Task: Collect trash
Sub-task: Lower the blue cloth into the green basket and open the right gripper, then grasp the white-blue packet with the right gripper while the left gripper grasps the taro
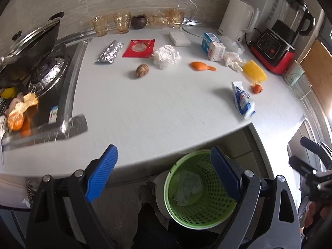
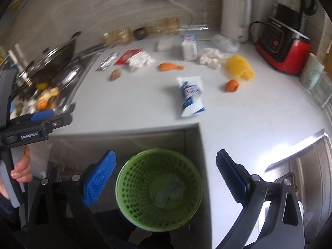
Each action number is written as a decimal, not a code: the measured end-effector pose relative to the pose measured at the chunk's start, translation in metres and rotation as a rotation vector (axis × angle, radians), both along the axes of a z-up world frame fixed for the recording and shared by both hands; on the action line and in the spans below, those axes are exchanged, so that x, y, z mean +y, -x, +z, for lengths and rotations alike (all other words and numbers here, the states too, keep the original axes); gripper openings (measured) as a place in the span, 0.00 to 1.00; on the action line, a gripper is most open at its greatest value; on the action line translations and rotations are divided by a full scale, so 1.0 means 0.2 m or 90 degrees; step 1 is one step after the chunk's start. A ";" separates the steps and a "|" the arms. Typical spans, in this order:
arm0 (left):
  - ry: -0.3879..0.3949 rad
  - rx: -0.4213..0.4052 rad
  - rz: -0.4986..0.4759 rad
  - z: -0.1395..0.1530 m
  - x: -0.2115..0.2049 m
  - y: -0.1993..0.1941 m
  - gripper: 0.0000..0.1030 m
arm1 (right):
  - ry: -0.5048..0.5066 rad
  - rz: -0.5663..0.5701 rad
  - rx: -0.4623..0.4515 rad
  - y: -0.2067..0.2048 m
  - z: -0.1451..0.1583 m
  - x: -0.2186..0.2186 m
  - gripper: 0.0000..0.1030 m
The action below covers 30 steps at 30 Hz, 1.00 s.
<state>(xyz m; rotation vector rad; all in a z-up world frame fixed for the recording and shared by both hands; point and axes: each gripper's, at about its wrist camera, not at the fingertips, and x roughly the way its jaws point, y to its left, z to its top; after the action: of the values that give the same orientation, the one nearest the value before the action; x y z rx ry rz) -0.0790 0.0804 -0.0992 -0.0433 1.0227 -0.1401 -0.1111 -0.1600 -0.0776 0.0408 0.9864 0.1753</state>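
Below the bench (image 1: 157, 112) edge stands the green basket (image 2: 124, 188), a crumpled wrapper (image 2: 169, 193) blurred at its bottom. Right gripper (image 2: 166, 178) hangs over the basket, jaws spread wide, holding nothing. Left gripper (image 1: 164, 166) is beside the basket, jaws equally wide and empty, one finger hiding the rim. Beyond the basket, a blue-white packet (image 1: 242, 99) lies on the bench.

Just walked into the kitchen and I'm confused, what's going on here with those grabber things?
A person is clearing trash off the counter with a gripper in each hand. Both the left gripper and the right gripper are open and empty, the right one above the green bin, which already holds a crumpled wrapper. Still on the counter: a blue-white packet, orange peel, tissues and a milk carton.
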 end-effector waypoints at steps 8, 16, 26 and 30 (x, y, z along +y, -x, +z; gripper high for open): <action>-0.003 0.002 -0.056 -0.04 0.10 -0.30 0.84 | 0.016 -0.080 0.001 -0.20 -0.02 0.04 0.96; 0.000 0.003 -0.114 -0.15 0.16 -0.60 0.84 | 0.032 -0.134 0.020 -0.43 -0.10 0.07 0.96; 0.000 0.004 -0.150 -0.33 0.19 -0.96 0.84 | 0.070 -0.179 0.037 -0.73 -0.30 0.06 0.96; -0.013 0.004 -0.170 -0.38 0.17 -1.03 0.84 | 0.076 -0.197 0.053 -0.80 -0.39 0.03 0.96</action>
<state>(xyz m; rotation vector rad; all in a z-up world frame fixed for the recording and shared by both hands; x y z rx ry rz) 0.1271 0.1143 -0.1742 0.1119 1.0333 -0.3731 0.0485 -0.1538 -0.1554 0.0911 1.0591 -0.1714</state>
